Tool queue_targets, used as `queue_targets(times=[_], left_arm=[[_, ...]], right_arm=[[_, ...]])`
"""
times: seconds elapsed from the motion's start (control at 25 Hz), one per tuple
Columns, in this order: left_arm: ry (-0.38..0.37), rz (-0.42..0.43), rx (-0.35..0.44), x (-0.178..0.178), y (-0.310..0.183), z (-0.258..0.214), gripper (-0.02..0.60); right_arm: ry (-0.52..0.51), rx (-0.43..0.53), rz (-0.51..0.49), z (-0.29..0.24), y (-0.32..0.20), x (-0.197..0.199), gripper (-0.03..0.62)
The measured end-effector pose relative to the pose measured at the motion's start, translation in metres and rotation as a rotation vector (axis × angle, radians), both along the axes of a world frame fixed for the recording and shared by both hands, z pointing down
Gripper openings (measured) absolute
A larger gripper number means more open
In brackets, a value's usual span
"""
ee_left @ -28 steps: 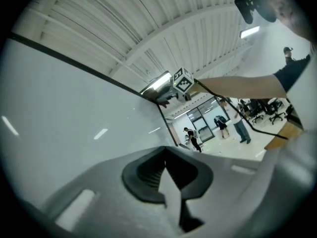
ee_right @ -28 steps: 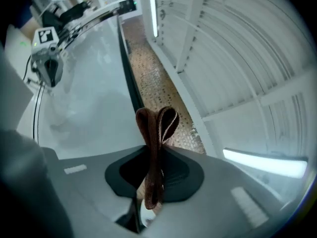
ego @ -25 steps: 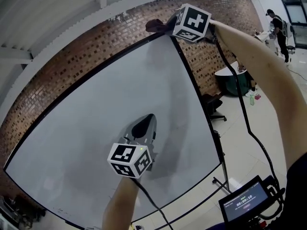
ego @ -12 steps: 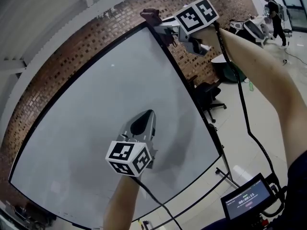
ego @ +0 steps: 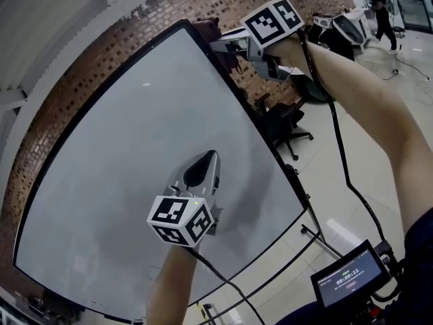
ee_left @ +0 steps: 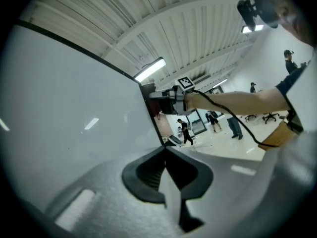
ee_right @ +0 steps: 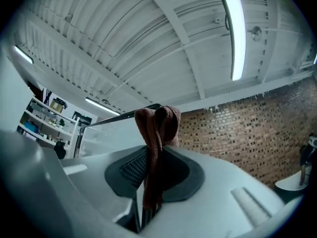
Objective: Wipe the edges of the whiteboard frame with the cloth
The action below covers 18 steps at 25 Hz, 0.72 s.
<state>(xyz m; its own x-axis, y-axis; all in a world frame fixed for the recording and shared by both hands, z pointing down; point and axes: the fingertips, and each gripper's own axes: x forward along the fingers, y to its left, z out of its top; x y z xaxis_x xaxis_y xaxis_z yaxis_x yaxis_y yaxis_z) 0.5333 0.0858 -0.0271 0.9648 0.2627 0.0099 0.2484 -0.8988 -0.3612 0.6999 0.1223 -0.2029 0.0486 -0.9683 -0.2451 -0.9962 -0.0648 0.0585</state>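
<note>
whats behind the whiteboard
Past the top and right edges of the whiteboard a brick wall shows, and a black office chair stands by the right edge. Whatever lies directly behind the panel is covered by the board itself.

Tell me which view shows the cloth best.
The right gripper view: the cloth fills the centre, its brown folds pinched between the jaws of the right gripper. The head view shows only a small dark bunch at the top corner of the whiteboard. The left gripper view shows a tiny dark patch at that gripper's tip.
</note>
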Motion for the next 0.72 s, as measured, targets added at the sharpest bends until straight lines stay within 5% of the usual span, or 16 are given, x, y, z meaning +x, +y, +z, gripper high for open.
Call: queue_targets(times=[0.72], left_arm=[[-0.085, -0.019, 0.002, -0.001, -0.006, 0.017, 0.005]], right_arm=[[-0.069, -0.047, -0.128, 0.06, -0.014, -0.013, 0.058]])
